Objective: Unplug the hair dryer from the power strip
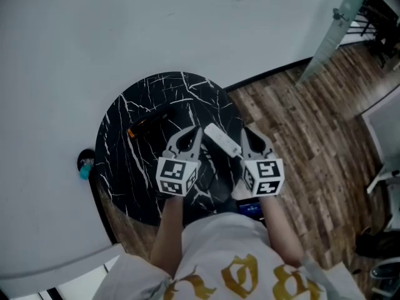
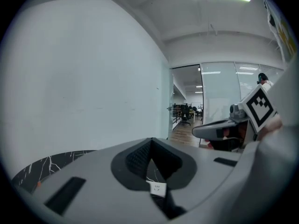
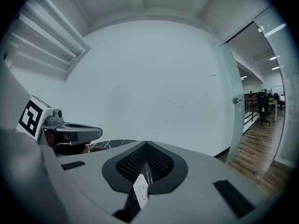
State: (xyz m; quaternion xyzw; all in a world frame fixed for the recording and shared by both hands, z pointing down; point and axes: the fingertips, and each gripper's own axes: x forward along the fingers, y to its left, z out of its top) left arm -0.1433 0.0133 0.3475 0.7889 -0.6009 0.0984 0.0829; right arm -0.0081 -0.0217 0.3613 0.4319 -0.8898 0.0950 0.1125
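Note:
A white power strip (image 1: 222,140) lies on the round black marble table (image 1: 125,186), between my two grippers in the head view. A dark, hard-to-make-out hair dryer (image 1: 150,122) with an orange part lies at the table's left. My left gripper (image 1: 195,133) and right gripper (image 1: 247,133) hover side by side above the table, pointing at the white wall. Both are shut, with nothing between the jaws. In the left gripper view the shut left gripper (image 2: 150,143) shows the power strip (image 2: 157,188) below it. Likewise the right gripper (image 3: 146,146) has the power strip (image 3: 141,186) beneath.
A small blue and black object (image 1: 85,164) sits low beside the table's left edge. The white wall (image 1: 156,24) stands just behind the table. Wooden floor (image 1: 312,142) runs to the right, with a glass partition (image 1: 337,24) at the far right.

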